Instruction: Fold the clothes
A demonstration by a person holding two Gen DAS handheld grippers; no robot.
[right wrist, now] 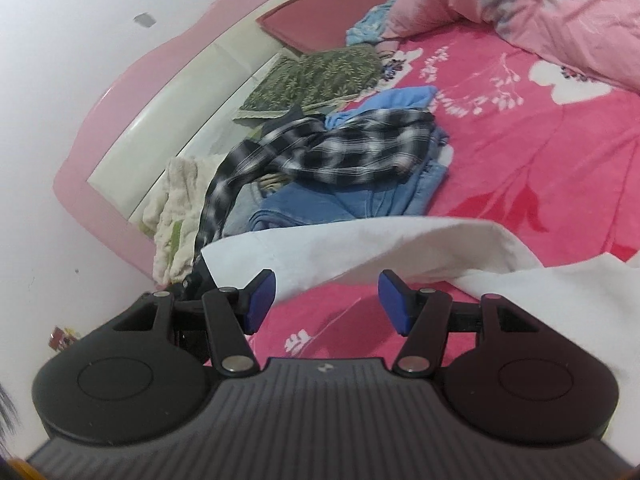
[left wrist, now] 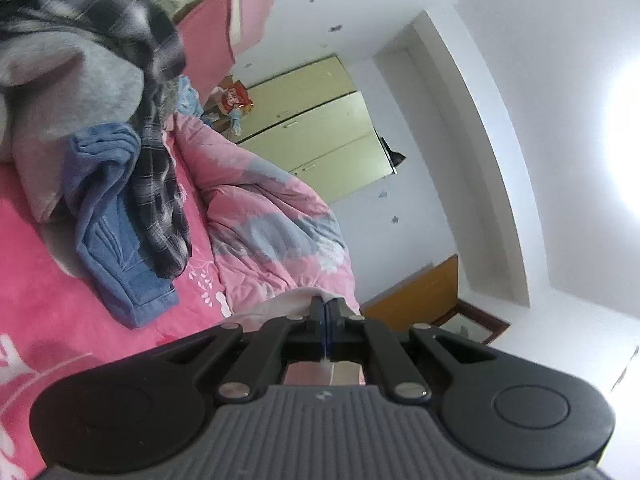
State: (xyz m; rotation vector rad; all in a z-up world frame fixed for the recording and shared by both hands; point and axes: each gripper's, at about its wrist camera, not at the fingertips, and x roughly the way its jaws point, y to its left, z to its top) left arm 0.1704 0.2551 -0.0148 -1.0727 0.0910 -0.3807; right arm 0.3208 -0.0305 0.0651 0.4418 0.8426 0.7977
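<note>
A white garment [right wrist: 360, 248] hangs stretched across the right wrist view, above the pink flowered bed sheet [right wrist: 520, 152]. My right gripper [right wrist: 326, 302] stands open just below its lower edge, and the blue pads [right wrist: 260, 300] do not touch the cloth. My left gripper [left wrist: 326, 308] is shut, with a bit of the white garment [left wrist: 280, 306] showing at its fingertips. A pile of clothes lies further back: a black-and-white plaid shirt [right wrist: 352, 148] over blue jeans [right wrist: 320, 204]. In the left wrist view the plaid shirt [left wrist: 160, 184] and jeans [left wrist: 116, 240] lie left of the gripper.
A pink and grey quilt [right wrist: 540, 8] is bunched at the far side of the bed. A green leaf-print pillow [right wrist: 316, 76] leans by the pink and white headboard [right wrist: 160, 120]. A grey garment [left wrist: 80, 92] tops the pile. A pale wardrobe [left wrist: 320, 128] stands beyond.
</note>
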